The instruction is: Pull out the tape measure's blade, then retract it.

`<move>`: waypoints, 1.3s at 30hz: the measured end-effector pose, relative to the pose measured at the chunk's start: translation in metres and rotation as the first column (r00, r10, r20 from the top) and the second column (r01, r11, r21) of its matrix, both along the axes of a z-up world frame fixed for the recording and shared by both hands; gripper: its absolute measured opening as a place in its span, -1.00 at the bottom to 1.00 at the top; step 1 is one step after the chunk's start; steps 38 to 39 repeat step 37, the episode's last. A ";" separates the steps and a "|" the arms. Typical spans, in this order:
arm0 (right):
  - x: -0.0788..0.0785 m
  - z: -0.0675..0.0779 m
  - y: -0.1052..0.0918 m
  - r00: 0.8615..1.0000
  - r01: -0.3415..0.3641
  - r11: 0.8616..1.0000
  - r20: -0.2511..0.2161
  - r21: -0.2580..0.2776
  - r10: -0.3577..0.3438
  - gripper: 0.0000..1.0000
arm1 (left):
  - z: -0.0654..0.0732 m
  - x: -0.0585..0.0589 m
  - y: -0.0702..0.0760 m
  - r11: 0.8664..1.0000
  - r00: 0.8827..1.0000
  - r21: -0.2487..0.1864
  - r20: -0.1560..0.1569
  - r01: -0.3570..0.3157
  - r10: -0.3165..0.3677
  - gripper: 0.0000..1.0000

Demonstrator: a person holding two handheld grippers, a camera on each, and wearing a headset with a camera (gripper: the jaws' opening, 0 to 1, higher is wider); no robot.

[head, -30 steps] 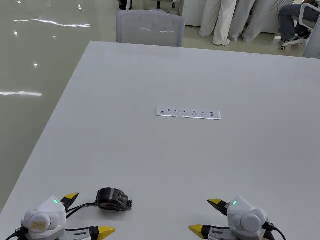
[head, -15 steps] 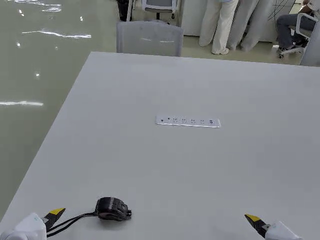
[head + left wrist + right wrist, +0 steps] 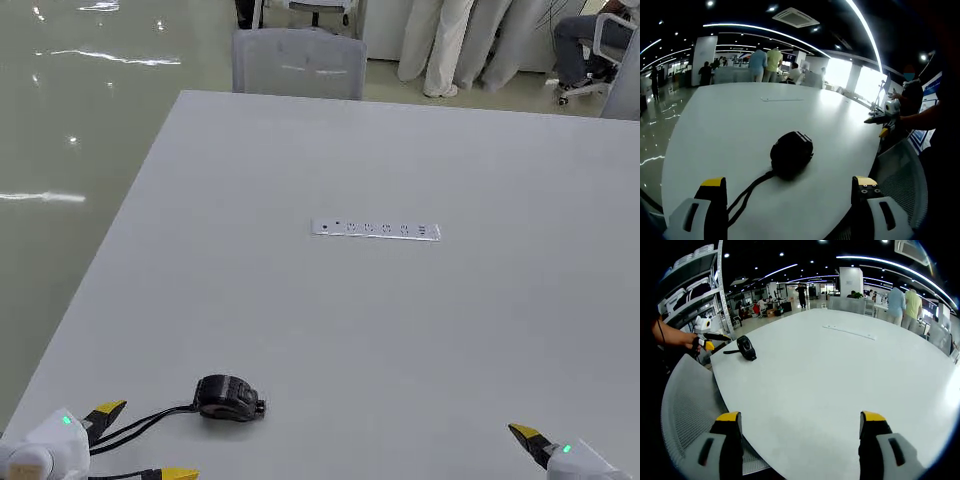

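The tape measure [image 3: 228, 398] lies left-to-right on the near surface [image 3: 380, 330], strap trailing left. The left tool [image 3: 789, 182] and right tool [image 3: 800, 417] gape wide, empty.

Three views, one white table, each looking from the near side toward the far end.

The head view looks forward and down from above the near edge of the table [image 3: 400, 320]. The left gripper view sits low at the near left corner, close behind the tape measure [image 3: 791, 153], facing far and slightly right, with the right gripper [image 3: 879, 125] at its right. The right gripper view hangs just off the near right edge, facing far and left, with the left gripper [image 3: 715, 341] at its left. All three share the tape measure and the power strip [image 3: 376, 229].
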State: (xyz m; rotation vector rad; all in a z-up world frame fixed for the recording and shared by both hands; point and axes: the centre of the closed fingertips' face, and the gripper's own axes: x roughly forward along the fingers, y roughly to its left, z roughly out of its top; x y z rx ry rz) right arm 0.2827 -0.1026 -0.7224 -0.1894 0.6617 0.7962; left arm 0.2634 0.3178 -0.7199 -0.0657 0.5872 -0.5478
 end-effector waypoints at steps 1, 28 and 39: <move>0.000 0.001 0.000 1.000 0.001 1.000 0.002 0.000 -0.001 1.00 | 0.001 0.000 0.000 1.000 1.000 0.000 0.004 0.002 -0.002 1.00; 0.003 0.001 0.008 1.000 -0.008 1.000 0.002 -0.013 0.008 0.98 | 0.012 0.010 0.020 0.999 0.999 0.006 0.041 -0.033 0.033 1.00; 0.004 -0.001 0.009 1.000 -0.003 1.000 -0.004 -0.012 0.003 0.96 | 0.012 0.013 0.021 0.999 0.999 0.007 0.040 -0.036 0.036 1.00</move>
